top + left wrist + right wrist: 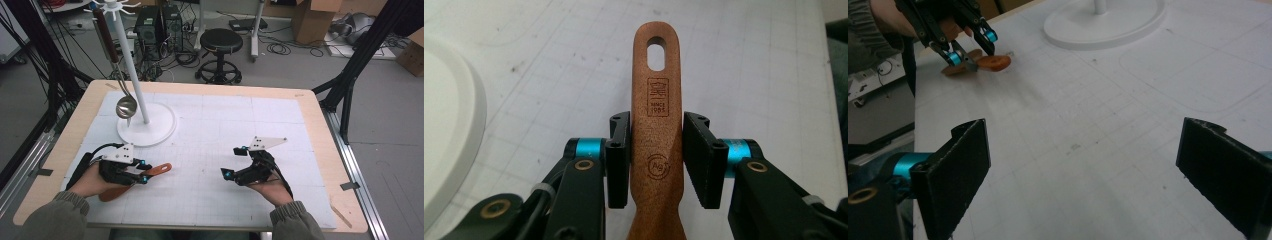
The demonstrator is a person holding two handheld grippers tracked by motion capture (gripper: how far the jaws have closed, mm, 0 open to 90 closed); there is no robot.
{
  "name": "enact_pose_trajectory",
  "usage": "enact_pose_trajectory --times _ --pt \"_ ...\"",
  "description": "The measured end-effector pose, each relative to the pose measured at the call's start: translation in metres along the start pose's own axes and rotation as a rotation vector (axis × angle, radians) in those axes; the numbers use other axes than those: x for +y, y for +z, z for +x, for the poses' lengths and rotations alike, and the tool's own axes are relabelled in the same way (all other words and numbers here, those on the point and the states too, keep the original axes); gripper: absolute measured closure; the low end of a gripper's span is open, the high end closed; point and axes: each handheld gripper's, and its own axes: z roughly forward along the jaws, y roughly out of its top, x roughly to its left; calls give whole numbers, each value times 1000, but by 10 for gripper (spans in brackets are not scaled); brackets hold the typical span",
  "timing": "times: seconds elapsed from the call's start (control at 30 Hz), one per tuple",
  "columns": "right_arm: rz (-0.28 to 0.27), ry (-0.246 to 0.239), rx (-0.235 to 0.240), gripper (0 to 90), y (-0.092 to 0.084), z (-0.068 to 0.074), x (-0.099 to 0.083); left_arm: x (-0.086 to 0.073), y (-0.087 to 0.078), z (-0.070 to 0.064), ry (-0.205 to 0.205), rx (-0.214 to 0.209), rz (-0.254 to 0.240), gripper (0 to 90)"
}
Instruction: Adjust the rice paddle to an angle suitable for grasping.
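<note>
L gripper [144, 172]: jaws closed partway on the wooden spatula [159, 169], pads pressing both sides of its handle; gripper view shows the handle [657, 120] running straight up between the jaws, hang-hole & stamped mark beyond the pads.
Spatula: held at the near-left part of the white mat [225, 130], in front of the rack base [165, 127] & near it, not touching; handle end points right, toward mat centre; blade end under the L hand [95, 181], hidden for the most part.
R gripper [235, 162]: jaws wide apart, nothing between them; pads [955, 170] stand over bare mat [1088, 150]. Sits well right of the rack base, front-right part of mat, well apart from the spatula.
R hand [272, 187]: comes in from the near edge, palm under the gripper.
Rack: white pole on a round base, back-left of mat; hooks at top.
Ladle [126, 106]: hangs from the rack, bowl low, just above the base's left side; dark handle slants up-left.
Seen from R gripper: L gripper [965, 47] w/ spatula [993, 62] far left, rack base [1098, 27] beyond, top centre.
Table [320, 130]: wood rim shows round the mat.
</note>
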Motion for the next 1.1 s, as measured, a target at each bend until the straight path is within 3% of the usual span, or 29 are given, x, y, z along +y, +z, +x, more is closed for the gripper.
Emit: enact_pose_trajectory --times 0.43,0.53,0.77,0.97,1.1 --pt "7 11 55 64 31 14 15 25 13 -6 16 -32 -44 653" --pt "6 4 92 188 37 16 18 30 18 -7 20 -39 -45 653" --pt "17 -5 140 271 47 22 23 45 27 -10 33 -51 -52 653" --pt "42 -42 199 479 55 28 26 56 35 -14 50 -63 -60 653" --pt "46 -44 216 530 59 31 27 61 40 -17 62 -70 -61 653"
